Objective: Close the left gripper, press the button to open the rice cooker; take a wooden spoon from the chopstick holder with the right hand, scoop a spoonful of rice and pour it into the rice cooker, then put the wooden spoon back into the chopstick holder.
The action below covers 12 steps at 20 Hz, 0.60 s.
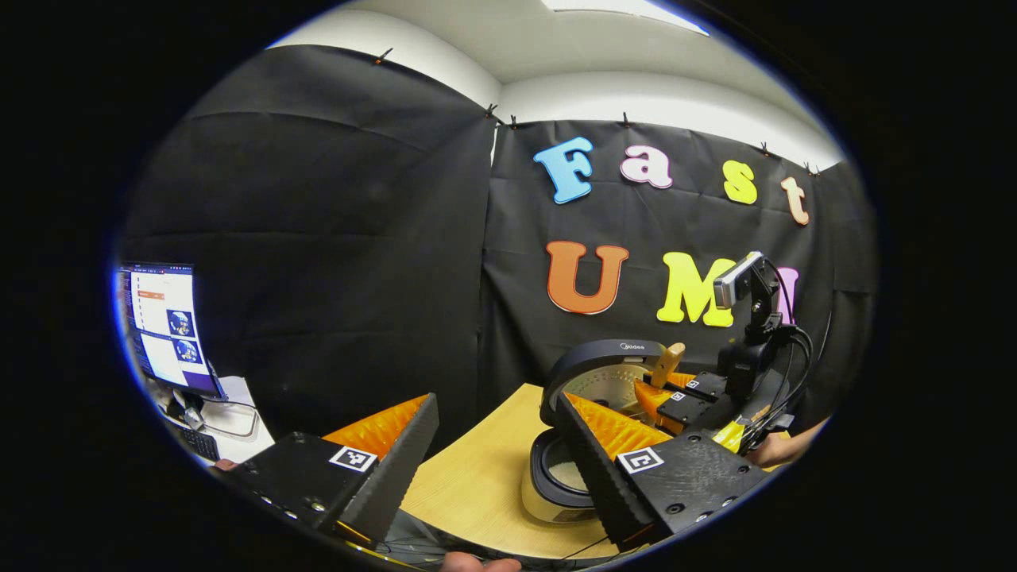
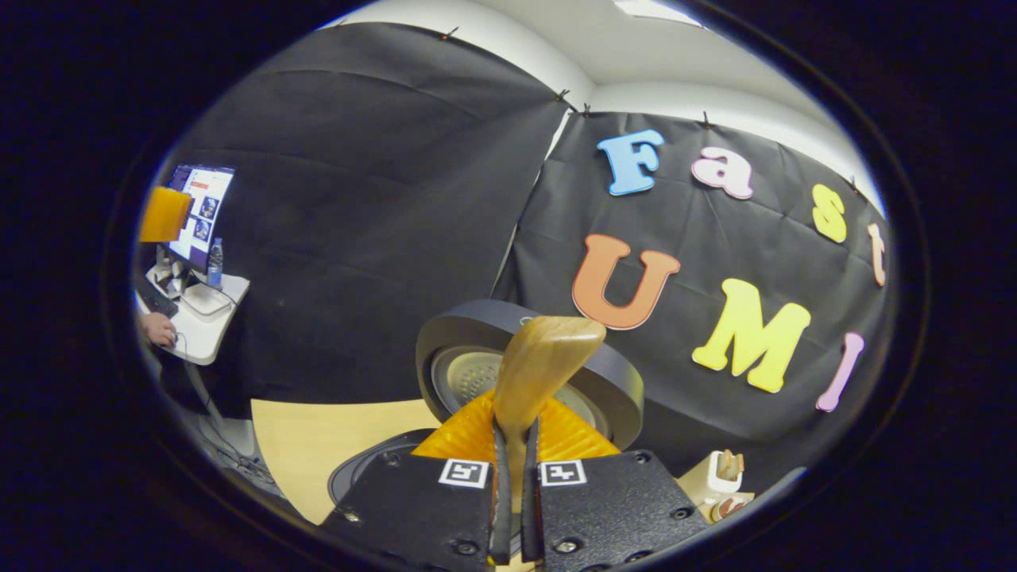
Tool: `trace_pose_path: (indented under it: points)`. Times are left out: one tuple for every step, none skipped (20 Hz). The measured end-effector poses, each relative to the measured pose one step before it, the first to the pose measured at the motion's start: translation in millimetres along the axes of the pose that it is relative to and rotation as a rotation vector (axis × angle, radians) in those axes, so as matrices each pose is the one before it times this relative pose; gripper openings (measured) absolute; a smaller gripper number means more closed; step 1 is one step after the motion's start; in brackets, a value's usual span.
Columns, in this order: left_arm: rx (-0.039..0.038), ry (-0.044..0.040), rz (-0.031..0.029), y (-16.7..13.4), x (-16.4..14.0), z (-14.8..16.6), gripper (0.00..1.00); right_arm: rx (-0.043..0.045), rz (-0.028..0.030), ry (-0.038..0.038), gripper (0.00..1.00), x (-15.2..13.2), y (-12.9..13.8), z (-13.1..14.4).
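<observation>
Left gripper (image 1: 493, 445), right gripper (image 2: 515, 469): black housings, square fiducial tags, screws.

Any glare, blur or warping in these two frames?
Left gripper view: strong fisheye bending at the rim, the monitor bright but readable as a screen, rice cooker sharp. Right gripper view: same warping, wooden spoon close and slightly soft, no harsh glare.

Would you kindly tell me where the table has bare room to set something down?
Bare table lies left of the rice cooker, up to the black cloth wall. It is crowded over the open cooker, where the right gripper holds the wooden spoon.
</observation>
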<state>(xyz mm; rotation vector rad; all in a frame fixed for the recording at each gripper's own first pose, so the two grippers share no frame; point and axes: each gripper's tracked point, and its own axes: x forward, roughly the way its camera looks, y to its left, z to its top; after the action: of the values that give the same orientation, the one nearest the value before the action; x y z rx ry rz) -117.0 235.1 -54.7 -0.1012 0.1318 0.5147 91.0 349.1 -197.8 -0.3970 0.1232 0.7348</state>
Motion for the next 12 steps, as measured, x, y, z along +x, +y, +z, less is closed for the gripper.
trace_pose_path:
  points:
    - [-0.00162,0.00036,-0.00036,0.72,-0.73,0.26,0.95,0.00415,0.00074,-0.00036,0.11,-0.65,-1.48,1.38]
    - [-0.0011,0.0018,-0.00046,-0.08,0.17,0.49,0.95,0.00757,-0.00043,0.00021,0.1,-0.9,0.07,1.0]
    - [-0.00204,0.00164,-0.00219,0.44,-2.07,-0.01,0.95,0.01166,0.00008,0.00099,0.11,-1.8,-2.26,2.25]
    - [0.00026,-0.00565,0.00112,0.01,0.64,2.1,0.95,0.02207,-0.00001,0.00344,0.1,-2.37,-2.71,2.9]
    - [-0.00072,-0.00268,0.00069,-1.01,0.22,2.45,0.95,0.03431,0.00076,0.00332,0.1,-1.17,-4.29,0.83]
    - [-0.00201,-0.00224,0.0002,-0.8,0.31,1.31,0.94,0.04066,0.00031,0.00037,0.1,-2.64,-3.02,4.14]
    - [-0.00127,-0.00049,0.00058,-1.03,-0.93,0.4,0.95,0.04301,-0.00045,-0.00219,0.1,-3.61,-4.85,5.45]
    - [-0.00169,0.00051,0.0001,-1.26,-0.74,1.65,0.95,0.04914,0.00338,-0.00299,0.1,-4.3,-4.8,6.69]
    - [-0.00116,0.00017,-0.00153,-2.78,0.15,0.74,0.95,0.04188,0.00185,-0.00291,0.1,-4.34,-3.83,6.46]
    - [-0.00216,0.00236,-0.00368,-2.2,0.89,0.32,0.95,0.03741,0.00611,-0.0074,0.1,-6.63,-4.05,9.1]
    - [-0.00198,0.00119,-0.0066,-4.65,0.91,0.06,0.95,0.04141,0.00623,-0.0089,0.1,-7.09,-3.86,11.33]
    - [-0.00689,-0.00247,-0.01761,-6.97,0.49,1.17,0.95,0.05023,0.00766,-0.00773,0.11,-7.22,-5.53,9.03]
